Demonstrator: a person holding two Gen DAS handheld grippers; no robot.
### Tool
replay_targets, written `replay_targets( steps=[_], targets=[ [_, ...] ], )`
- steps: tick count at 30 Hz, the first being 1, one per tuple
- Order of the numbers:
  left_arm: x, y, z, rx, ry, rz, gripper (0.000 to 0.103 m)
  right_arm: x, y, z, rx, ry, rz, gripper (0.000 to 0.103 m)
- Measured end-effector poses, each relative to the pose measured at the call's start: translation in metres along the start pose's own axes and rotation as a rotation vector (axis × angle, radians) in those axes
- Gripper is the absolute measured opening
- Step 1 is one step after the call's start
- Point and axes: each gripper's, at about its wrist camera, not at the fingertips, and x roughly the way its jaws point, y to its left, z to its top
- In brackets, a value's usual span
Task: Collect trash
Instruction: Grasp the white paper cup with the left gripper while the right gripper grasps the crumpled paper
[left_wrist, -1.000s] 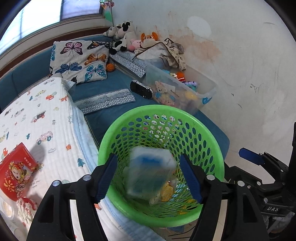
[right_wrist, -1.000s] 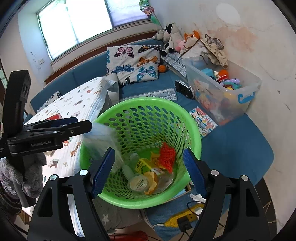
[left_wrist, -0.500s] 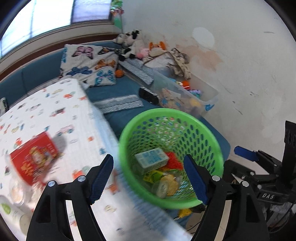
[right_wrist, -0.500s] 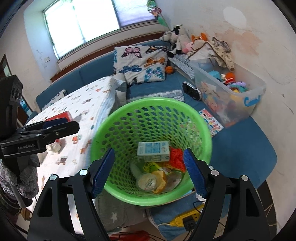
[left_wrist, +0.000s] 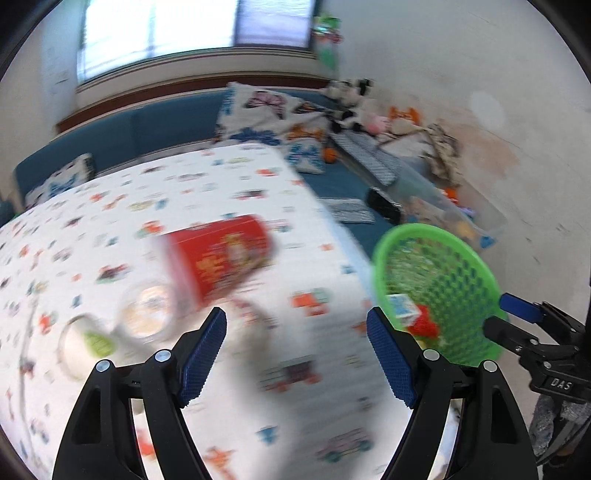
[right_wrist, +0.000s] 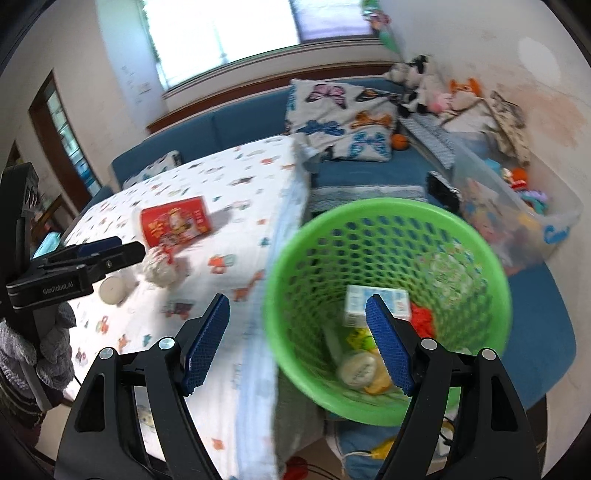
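the left gripper (left_wrist: 295, 347) stands wide with nothing between its blue ribbed pads, hanging over a worktop covered by a white quilted cloth with small cartoon prints (left_wrist: 229, 192). ahead of it on the cloth lies a red rectangular carton with cartoon figures (left_wrist: 218, 254), blurred in this view, and just below-left of that a round clear-rimmed lid or cup (left_wrist: 146, 312) and a second round white piece with a green label (left_wrist: 88, 343); what they are exactly cannot be told through the blur. in the right wrist view the right gripper (right_wrist: 297, 341) is also wide and empty, its right pad in front of a green perforated plastic basket (right_wrist: 288, 258) that stands beside the worktop's edge. inside the basket lie a white and blue small carton (right_wrist: 376, 301), a crumpled red wrapper (right_wrist: 421, 317), a yellow-green packet (right_wrist: 356, 338) and a round pale lid (right_wrist: 356, 369). on the cloth near the red carton sits a crumpled white wad (right_wrist: 159, 267) and a small round white object (right_wrist: 112, 289). behind the basket a clear plastic bin of toys (right_wrist: 517, 206) rests on a blue sofa (right_wrist: 240, 122), with a butterfly-print pillow (right_wrist: 340, 118) farther back.
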Motion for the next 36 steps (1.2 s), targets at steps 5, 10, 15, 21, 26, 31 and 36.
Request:
replay_targets(
  steps=[5, 10, 15, 21, 26, 31, 36],
  targets=[
    [-0.012, 0.046, -0.01, -0.097, 0.003, 0.111, 0.076, 0.019, 0.029, 0.009, -0.055, 0.02, 0.055, 0.076],
    [-0.021, 0.095, -0.023, -0.224, 0.016, 0.196, 0.077, 0.041, 0.055, 0.018, -0.106, 0.046, 0.104, 0.076],
    [-0.025, 0.132, -0.037, -0.331, 0.039, 0.241, 0.079, 0.065, 0.079, 0.024, -0.15, 0.076, 0.157, 0.076],
    [-0.021, 0.168, -0.05, -0.525, 0.075, 0.21, 0.082, 0.092, 0.106, 0.027, -0.196, 0.116, 0.215, 0.076],
    [-0.013, 0.183, -0.055, -0.627, 0.09, 0.188, 0.084, 0.112, 0.124, 0.028, -0.226, 0.146, 0.255, 0.076],
    [-0.003, 0.19, -0.055, -0.694, 0.099, 0.194, 0.084, 0.132, 0.132, 0.028, -0.247, 0.167, 0.254, 0.076],
    [0.005, 0.191, -0.05, -0.731, 0.099, 0.192, 0.084, 0.148, 0.134, 0.032, -0.243, 0.189, 0.256, 0.076]
  ],
)
